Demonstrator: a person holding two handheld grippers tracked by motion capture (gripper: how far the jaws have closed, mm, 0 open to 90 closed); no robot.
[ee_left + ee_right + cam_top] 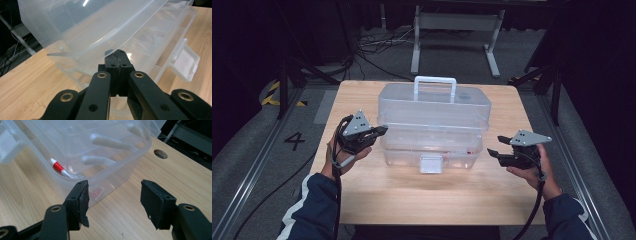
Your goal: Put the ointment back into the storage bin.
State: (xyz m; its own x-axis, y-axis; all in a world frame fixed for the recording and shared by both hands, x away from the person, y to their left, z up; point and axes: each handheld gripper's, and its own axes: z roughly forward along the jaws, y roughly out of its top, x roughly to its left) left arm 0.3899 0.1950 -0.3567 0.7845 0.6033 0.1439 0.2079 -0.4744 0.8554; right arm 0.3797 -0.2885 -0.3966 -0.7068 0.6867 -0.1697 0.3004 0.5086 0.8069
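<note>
A clear plastic toolbox (434, 125) with a white handle (435, 80) stands in the middle of the wooden table (422, 200). Its front latch (431, 164) hangs unfastened. My left gripper (383, 130) is shut, and its tips (118, 53) rest against the box's left end, right at the lid's rim (100, 42). My right gripper (493, 145) is open just off the box's right end, with nothing between its fingers (82, 200). Through the box wall (120, 170) I see a red and white tube (58, 166) and white oblong pieces (110, 142).
A round hole (160, 153) is cut into the tabletop near the box's right end. Behind the table, a white metal stand (457, 40) and cables (377, 45) are on the floor. A "4" (294, 141) is marked on the floor at left.
</note>
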